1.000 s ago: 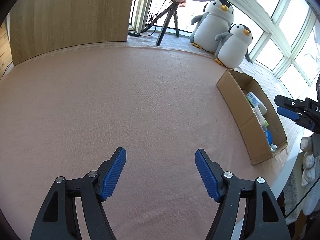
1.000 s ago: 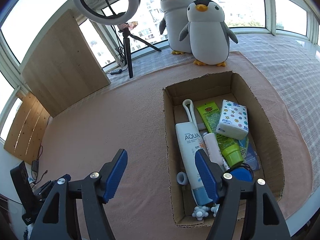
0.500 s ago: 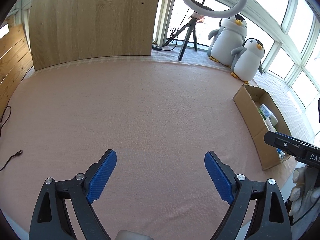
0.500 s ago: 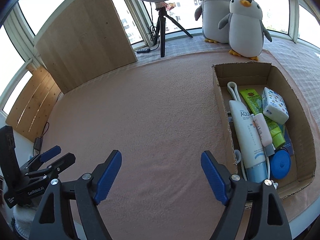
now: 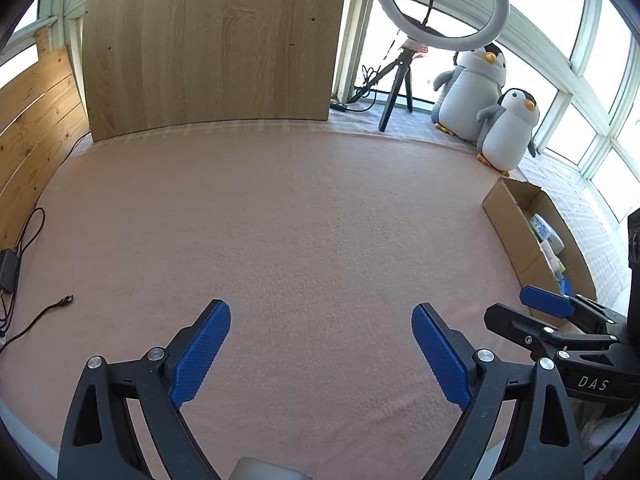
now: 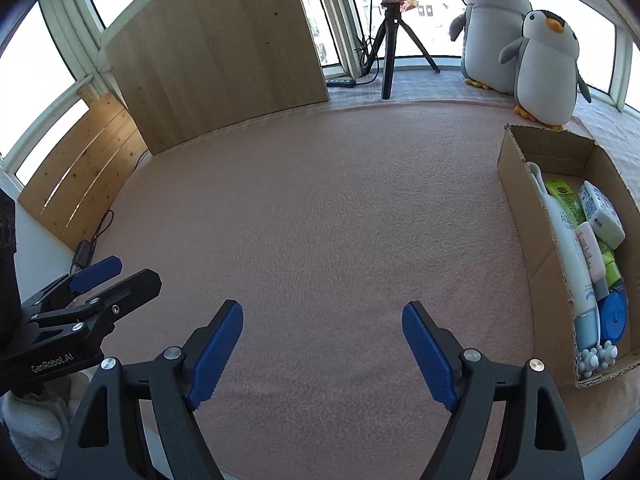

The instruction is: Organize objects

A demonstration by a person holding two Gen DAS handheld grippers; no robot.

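A cardboard box (image 6: 520, 216) sits at the right edge of the pink cloth (image 6: 320, 220). It holds a white sunscreen tube (image 6: 572, 252), a green tube (image 6: 564, 200), a patterned tissue pack (image 6: 602, 214), a blue round tin (image 6: 614, 316) and other small items. The same box (image 5: 512, 220) shows at the right in the left wrist view. My left gripper (image 5: 320, 324) is open and holds nothing, low over the cloth's near edge. Just as open and unloaded is my right gripper (image 6: 322, 320), left of the box and apart from it.
Two plush penguins (image 6: 520, 40) stand beyond the box. A ring light on a tripod (image 5: 400, 92) and a wooden board (image 5: 212, 48) stand at the back. A cable and adapter (image 5: 12, 268) lie at the cloth's left edge. Wooden slats (image 6: 76, 184) line the left side.
Both grippers have pulled back from the box toward the cloth's near edge, so more of the cloth shows. The box has shifted to the right in both views. Both jaws stay open.
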